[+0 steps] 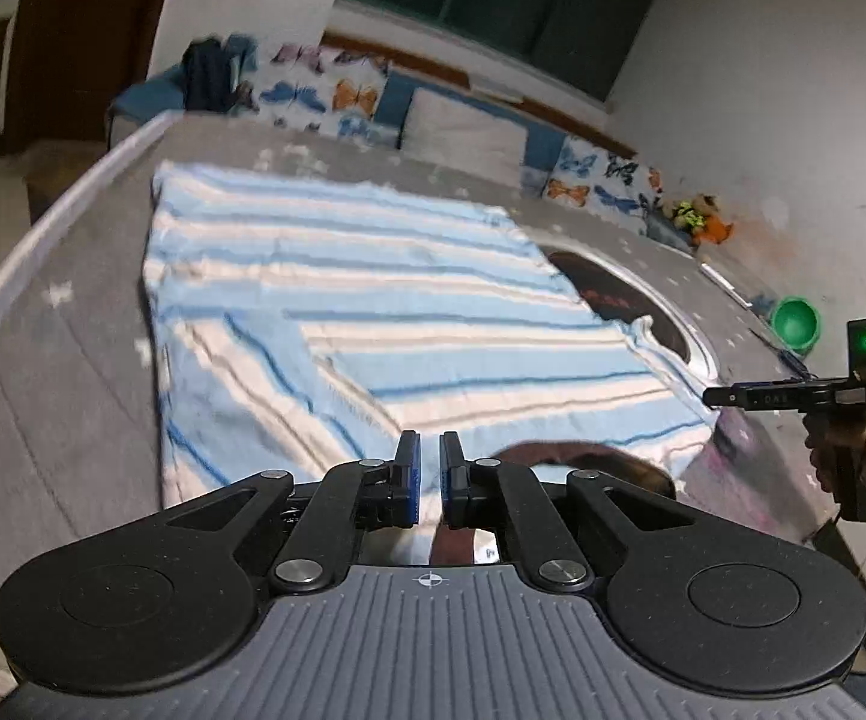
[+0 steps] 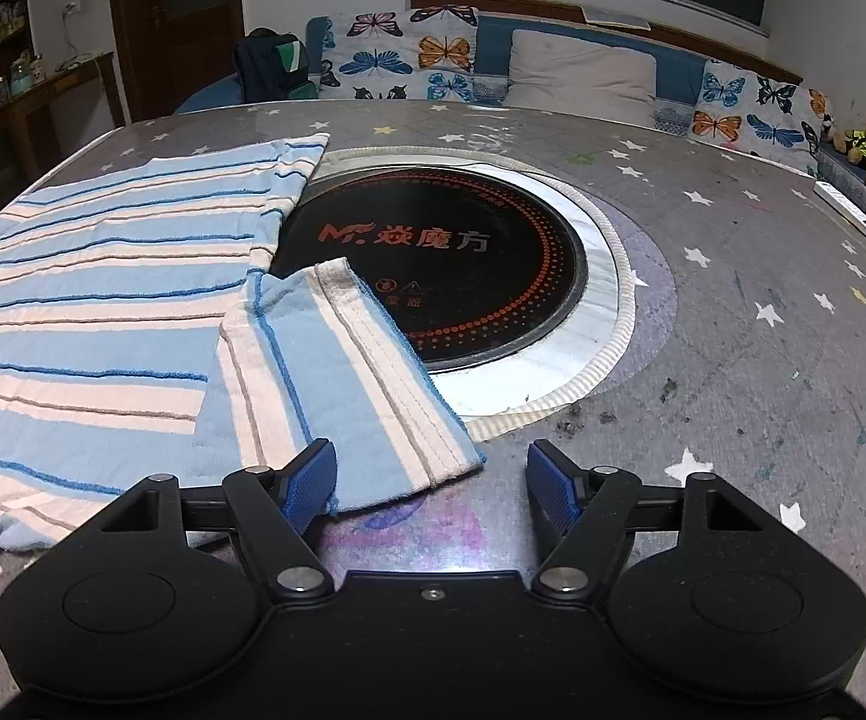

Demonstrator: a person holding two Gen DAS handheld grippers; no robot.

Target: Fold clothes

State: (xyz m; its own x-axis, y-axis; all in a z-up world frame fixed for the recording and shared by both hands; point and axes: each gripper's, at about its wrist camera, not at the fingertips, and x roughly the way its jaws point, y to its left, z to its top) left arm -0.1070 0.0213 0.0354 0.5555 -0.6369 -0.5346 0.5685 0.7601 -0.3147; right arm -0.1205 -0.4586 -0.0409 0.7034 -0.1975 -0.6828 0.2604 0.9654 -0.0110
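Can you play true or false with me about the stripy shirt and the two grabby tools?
1. The striped shirt lies on the table. True.
2. The right tool is squeezing the sleeve. False: its fingers are wide open and the sleeve lies between them.
3. The left tool is wide open. False: its fingers are nearly together, with nothing visibly between them.
4. The shirt is red all over. False: it is blue and white striped.
5. The sleeve lies partly on the round black cooktop. True.
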